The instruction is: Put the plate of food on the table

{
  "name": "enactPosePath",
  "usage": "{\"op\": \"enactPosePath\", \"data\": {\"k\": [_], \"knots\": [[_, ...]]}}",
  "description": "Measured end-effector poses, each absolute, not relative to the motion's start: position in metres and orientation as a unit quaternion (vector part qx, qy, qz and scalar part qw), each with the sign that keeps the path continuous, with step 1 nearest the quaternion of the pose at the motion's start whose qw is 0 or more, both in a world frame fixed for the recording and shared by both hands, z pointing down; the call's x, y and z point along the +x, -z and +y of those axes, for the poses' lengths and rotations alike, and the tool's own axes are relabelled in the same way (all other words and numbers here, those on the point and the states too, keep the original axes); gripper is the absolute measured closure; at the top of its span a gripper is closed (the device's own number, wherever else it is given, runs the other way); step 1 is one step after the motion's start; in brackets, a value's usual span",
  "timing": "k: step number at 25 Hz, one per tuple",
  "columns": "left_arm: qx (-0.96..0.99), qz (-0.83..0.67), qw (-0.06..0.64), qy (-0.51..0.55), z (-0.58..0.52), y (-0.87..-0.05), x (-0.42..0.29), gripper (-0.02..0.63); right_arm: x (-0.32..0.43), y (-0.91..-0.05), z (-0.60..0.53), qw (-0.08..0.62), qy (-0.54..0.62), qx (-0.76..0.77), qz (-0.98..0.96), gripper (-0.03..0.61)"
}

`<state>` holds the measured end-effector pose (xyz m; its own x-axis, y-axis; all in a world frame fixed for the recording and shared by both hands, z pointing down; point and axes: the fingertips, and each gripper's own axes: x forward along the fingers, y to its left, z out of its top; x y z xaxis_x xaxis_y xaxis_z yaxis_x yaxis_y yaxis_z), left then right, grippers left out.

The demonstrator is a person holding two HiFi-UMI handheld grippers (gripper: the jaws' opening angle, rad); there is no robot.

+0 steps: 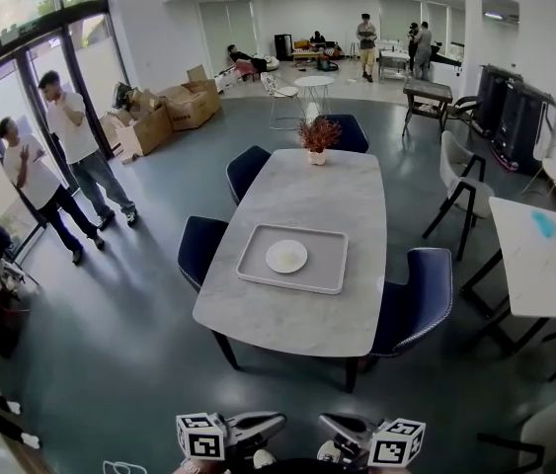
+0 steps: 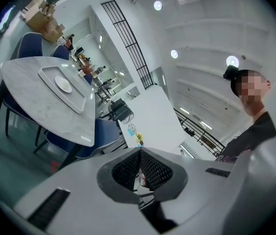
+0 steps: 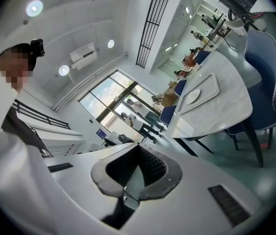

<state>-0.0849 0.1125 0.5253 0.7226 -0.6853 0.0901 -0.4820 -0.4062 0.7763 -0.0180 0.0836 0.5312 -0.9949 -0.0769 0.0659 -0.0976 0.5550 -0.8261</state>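
Observation:
A white plate [image 1: 286,256] lies in a pale rectangular tray [image 1: 256,271] on the grey marble table [image 1: 307,191] ahead of me. I cannot make out any food on the plate. Both grippers are at the bottom edge of the head view, well short of the table. My left gripper [image 1: 279,421] is shut with nothing between its pads, its tips meeting [image 2: 140,150]. My right gripper [image 1: 325,422] also looks shut and empty [image 3: 138,146]. The plate [image 2: 63,84] and tray [image 2: 81,103] appear far off in the left gripper view. The right gripper view shows the same plate [image 3: 192,97] at a distance.
Blue chairs [image 1: 418,299] stand round the table, and a flower pot [image 1: 318,136] sits at its far end. A second pale table [image 1: 534,265] is at the right. Two people [image 1: 70,136] stand by the glass doors at the left, with cardboard boxes [image 1: 159,117] behind them.

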Motion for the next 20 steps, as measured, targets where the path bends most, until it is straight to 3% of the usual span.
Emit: {"op": "enactPosePath", "data": {"k": [20], "knots": [[0.823,-0.348,0.428,0.134,0.148,-0.531,-0.119,0.606,-0.057,-0.537,0.116,0.029,-0.468,0.056,-0.881,0.568]]}}
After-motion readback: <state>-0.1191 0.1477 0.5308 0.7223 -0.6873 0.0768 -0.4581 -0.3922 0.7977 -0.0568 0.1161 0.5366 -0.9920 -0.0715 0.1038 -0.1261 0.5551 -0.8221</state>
